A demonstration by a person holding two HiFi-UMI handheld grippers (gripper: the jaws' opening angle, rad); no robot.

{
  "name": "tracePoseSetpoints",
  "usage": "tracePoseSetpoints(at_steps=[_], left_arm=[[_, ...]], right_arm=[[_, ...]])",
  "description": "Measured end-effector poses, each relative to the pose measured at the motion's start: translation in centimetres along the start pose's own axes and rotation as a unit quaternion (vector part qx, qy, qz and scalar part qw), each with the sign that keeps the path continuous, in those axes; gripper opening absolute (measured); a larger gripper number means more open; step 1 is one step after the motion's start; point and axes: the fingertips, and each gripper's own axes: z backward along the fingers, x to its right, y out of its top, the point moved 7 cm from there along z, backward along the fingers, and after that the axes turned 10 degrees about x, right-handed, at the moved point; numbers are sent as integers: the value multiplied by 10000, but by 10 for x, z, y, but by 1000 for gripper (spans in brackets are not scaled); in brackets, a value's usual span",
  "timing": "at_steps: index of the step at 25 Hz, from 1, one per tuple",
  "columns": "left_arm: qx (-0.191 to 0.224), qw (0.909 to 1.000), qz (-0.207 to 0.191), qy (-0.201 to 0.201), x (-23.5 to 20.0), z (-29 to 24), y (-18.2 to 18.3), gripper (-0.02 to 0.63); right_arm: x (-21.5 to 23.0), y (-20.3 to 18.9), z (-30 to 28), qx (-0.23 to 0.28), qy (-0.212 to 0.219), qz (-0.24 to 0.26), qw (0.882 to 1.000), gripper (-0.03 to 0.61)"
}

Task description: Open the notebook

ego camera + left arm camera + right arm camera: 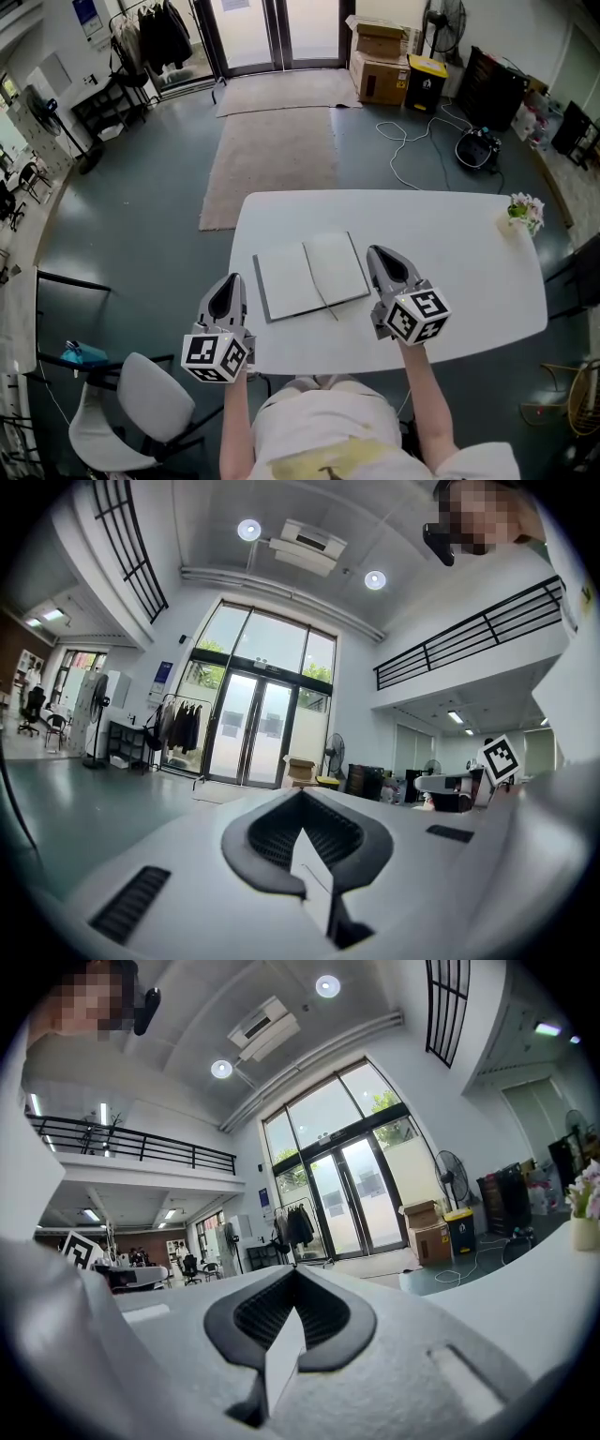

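The notebook (311, 275) lies open and flat on the white table (459, 272), both blank pages facing up, near the front edge. My left gripper (232, 281) hovers at the table's front-left corner, just left of the notebook, its jaws shut with nothing between them. On the other side, my right gripper (374, 252) sits close beside the right page, also shut and empty. Both point level across the room. In the left gripper view the left gripper (302, 832) hides the notebook; in the right gripper view the right gripper (295, 1312) does too.
A small vase of flowers (524, 214) stands at the table's far right end. A grey chair (141, 403) sits at the person's left. Beyond the table lie a rug (272, 155), cardboard boxes (380, 61) and floor cables (422, 141).
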Motion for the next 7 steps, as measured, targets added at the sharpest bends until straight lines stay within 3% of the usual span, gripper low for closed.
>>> tracePoseSetpoints(at_steps=[7], left_arm=[[-79, 9998, -163, 50, -2, 2, 1, 0]], right_arm=[[1, 1, 3, -20, -70, 95, 9999, 5]])
